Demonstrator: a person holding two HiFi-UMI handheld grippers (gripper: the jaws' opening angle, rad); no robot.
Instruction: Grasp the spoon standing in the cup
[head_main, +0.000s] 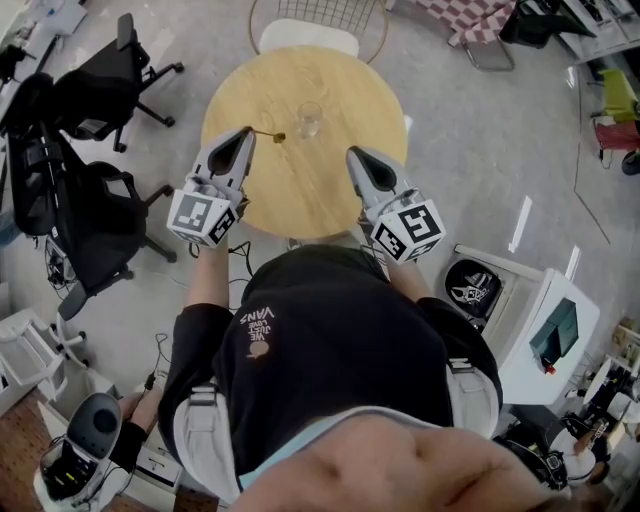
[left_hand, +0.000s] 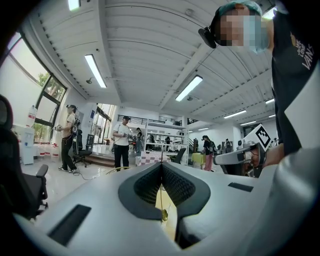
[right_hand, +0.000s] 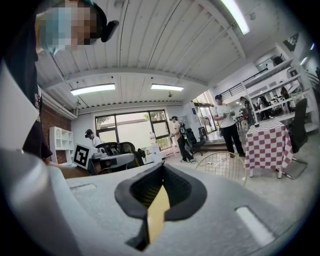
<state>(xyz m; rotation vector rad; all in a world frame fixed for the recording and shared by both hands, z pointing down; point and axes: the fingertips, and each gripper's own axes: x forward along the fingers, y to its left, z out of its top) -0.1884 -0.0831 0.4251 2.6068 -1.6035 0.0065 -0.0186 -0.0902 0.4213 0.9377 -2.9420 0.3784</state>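
Observation:
A clear glass cup (head_main: 309, 120) stands on the far half of the round wooden table (head_main: 300, 190), with no spoon in it. A thin gold spoon (head_main: 272, 135) sticks out level from my left gripper (head_main: 247, 133), its bowl pointing toward the cup and a short way left of it. In the left gripper view the jaws are shut on the spoon's handle, and the spoon's bowl (left_hand: 164, 215) shows in the gap below. My right gripper (head_main: 352, 153) hovers over the table's right side, shut with nothing in it; only the tabletop (right_hand: 156, 220) shows in the gap below its jaws.
Two black office chairs (head_main: 90, 100) stand left of the table. A wire chair with a white cushion (head_main: 310, 35) is at its far side. A checkered table (head_main: 470, 20) is at the back right, a white cabinet (head_main: 545, 330) at my right. Several people stand in the room.

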